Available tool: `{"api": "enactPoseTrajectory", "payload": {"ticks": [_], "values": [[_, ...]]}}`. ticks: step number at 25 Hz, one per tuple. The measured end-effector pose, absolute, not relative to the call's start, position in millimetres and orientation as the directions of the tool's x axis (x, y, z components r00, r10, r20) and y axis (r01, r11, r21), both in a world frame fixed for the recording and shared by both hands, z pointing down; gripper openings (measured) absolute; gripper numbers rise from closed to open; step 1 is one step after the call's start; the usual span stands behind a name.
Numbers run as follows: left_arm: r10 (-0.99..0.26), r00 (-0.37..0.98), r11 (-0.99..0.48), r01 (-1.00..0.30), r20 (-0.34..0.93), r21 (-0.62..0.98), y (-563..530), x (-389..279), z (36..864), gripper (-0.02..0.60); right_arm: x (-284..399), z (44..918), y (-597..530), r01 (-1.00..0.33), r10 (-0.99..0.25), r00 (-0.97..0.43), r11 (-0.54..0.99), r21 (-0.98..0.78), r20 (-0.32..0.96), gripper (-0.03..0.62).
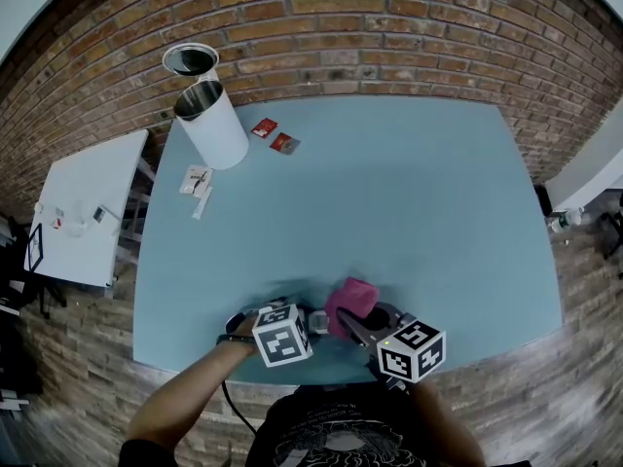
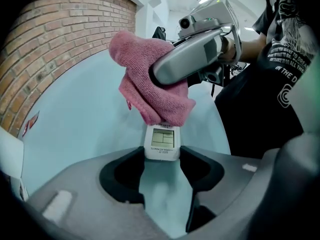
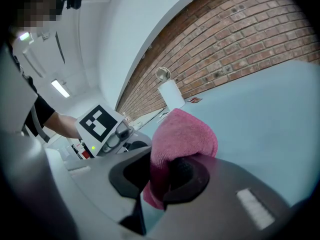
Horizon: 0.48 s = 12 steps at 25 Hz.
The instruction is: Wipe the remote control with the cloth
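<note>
Spanning the head view, the pale blue bench (image 1: pixel 389 212) carries the work at its near edge. The right tool (image 3: pixel 167 176) is clamped on a bunched pink terry cloth (image 3: pixel 182 134), which presses on the far part of the remote. The left tool (image 2: pixel 161 160) pinches the near end of the small white plastic remote control with a grey display (image 2: pixel 162 141) by its side edges. The remote looks light, rigid and smooth, so it is likely to slide unless pinned at the sides. The cloth is limp, and is best held by a gathered fold.
</note>
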<state>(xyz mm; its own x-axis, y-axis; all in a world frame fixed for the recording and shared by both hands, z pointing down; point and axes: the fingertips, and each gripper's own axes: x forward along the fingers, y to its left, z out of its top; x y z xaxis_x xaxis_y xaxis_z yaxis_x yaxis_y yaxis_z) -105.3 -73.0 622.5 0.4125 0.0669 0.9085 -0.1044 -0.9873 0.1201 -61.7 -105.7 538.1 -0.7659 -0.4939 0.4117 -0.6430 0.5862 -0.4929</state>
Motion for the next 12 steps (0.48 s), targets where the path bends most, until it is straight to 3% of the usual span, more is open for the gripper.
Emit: {"api": "enactPoseTrajectory", "payload": {"ticks": [12], "values": [[0.087, 0.357, -0.986, -0.104, 0.930, 0.132, -70, -106, 623, 0.221, -33, 535, -114, -0.631, -0.501, -0.775, 0.582, -0.513, 0.385, 0.063]]}}
